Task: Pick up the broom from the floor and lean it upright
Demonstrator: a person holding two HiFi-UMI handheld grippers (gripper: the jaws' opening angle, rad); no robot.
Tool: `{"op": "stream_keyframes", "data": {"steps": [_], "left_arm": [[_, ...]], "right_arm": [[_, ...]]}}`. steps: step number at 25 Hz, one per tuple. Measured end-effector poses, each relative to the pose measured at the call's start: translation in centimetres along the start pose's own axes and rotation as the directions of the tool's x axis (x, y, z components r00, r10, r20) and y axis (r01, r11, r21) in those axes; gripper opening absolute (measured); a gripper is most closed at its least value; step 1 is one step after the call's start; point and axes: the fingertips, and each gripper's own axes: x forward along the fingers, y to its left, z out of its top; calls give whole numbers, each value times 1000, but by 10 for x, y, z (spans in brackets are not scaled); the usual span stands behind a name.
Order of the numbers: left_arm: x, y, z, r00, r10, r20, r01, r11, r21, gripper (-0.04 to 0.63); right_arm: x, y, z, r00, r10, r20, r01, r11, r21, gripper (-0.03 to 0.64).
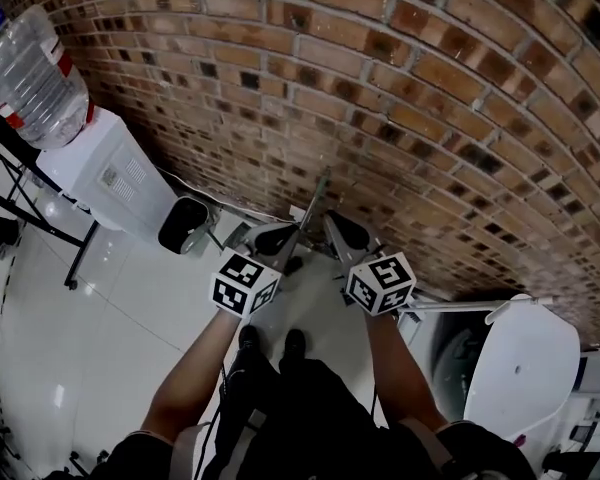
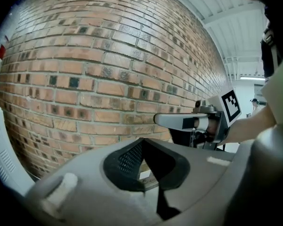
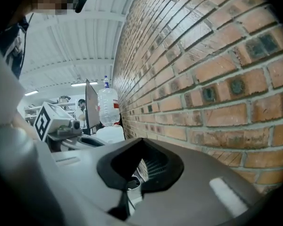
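Near the brick wall [image 1: 400, 88], right of the white dispenser [image 1: 100, 168] standing at it, the left gripper [image 1: 283, 235] has its jaws closed on the broom [image 1: 318, 196], whose thin handle slants up the wall between the two grippers. Just right of the handle, the right gripper [image 1: 340, 228] faces the wall too, jaws pinched tight on a pale sliver of that handle.

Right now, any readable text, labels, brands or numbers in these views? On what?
No text can be read in any view.
Water bottle: red label, print too blurred to read.
White dispenser: small panel, print too small to read.
Marker cubes: black-and-white square patterns only, no letters or numbers.
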Motion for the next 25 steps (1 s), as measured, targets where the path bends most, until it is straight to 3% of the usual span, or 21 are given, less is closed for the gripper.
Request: {"op": "stream_keyframes", "data": {"steps": [25], "left_arm": [[-24,-25,11,1000,20,22,-20,1000,5,-3]], "right_arm": [[-14,27,28,997,47,57,-45,999,-27,3]]}}
